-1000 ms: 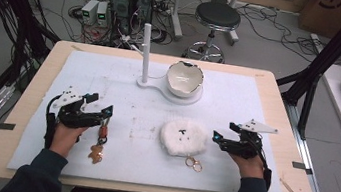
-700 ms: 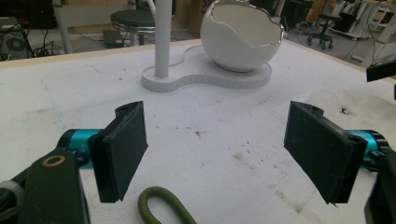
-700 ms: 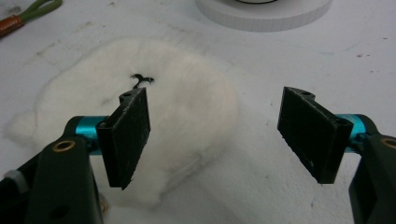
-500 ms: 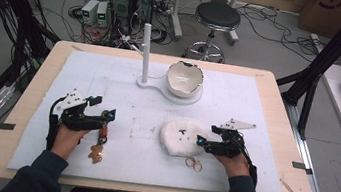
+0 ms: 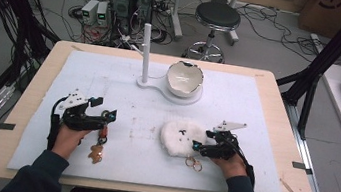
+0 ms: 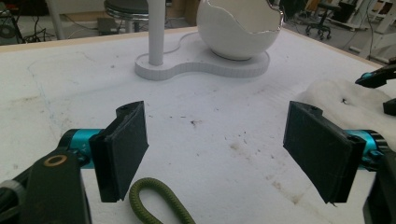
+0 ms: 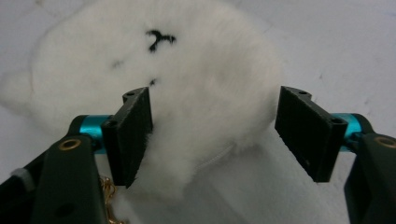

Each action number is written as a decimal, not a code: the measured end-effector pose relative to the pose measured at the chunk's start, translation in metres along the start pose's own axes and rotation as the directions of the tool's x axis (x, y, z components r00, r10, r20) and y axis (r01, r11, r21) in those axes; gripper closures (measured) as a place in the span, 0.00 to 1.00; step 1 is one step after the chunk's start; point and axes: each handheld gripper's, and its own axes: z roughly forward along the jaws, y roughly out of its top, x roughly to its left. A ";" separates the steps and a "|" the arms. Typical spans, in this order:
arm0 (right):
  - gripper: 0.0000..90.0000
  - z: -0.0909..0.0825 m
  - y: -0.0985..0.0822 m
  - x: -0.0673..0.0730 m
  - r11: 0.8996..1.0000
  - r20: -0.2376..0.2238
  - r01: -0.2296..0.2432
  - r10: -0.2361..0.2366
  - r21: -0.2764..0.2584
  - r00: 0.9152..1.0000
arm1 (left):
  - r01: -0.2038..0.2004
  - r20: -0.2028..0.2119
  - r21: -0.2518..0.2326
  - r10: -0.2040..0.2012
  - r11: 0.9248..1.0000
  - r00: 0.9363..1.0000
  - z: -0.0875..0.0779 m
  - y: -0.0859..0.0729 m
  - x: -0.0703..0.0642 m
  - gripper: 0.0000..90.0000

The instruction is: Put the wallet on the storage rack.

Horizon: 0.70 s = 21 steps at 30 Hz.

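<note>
The white plush (image 7: 187, 88) is being straddled by the right gripper (image 7: 212, 123), jaws spread and nothing grasped yet; the left gripper (image 6: 217, 144) is being held agape, empty, near the olive cord (image 6: 159, 200).

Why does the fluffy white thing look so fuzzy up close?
In the right gripper view the fluffy white toy sits very near the camera, so its fur blurs, while the black tongs stay sharp; in the high view it looks small and soft-edged.

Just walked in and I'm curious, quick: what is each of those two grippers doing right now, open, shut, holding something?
Left gripper: open, holding nothing; a green cord loop lies below it.
Right gripper: open, holding nothing, over the edge of the white fluffy toy.
</note>
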 end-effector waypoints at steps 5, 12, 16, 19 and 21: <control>0.47 0.003 -0.001 -0.003 0.999 -0.046 -0.038 0.040 0.037 0.998 | 0.006 0.003 0.002 -0.006 1.000 1.000 0.000 0.000 -0.001 0.24; 0.84 -0.006 0.005 0.006 0.995 -0.058 0.101 -0.100 0.001 0.993 | 0.002 0.042 0.010 -0.003 1.000 0.999 0.005 0.000 -0.008 0.25; 0.85 -0.013 0.009 0.012 0.985 -0.057 0.143 -0.149 -0.093 0.987 | 0.011 0.108 0.009 -0.012 1.000 0.994 0.010 0.001 -0.015 0.31; 0.85 -0.019 0.013 0.018 0.969 -0.077 0.164 -0.181 -0.187 0.981 | 0.027 0.139 0.016 -0.029 1.000 0.990 0.018 0.001 -0.023 0.31; 0.85 -0.019 0.014 0.020 0.965 -0.084 0.170 -0.189 -0.198 0.978 | 0.028 0.185 0.026 -0.032 0.999 0.982 0.024 0.003 -0.032 0.31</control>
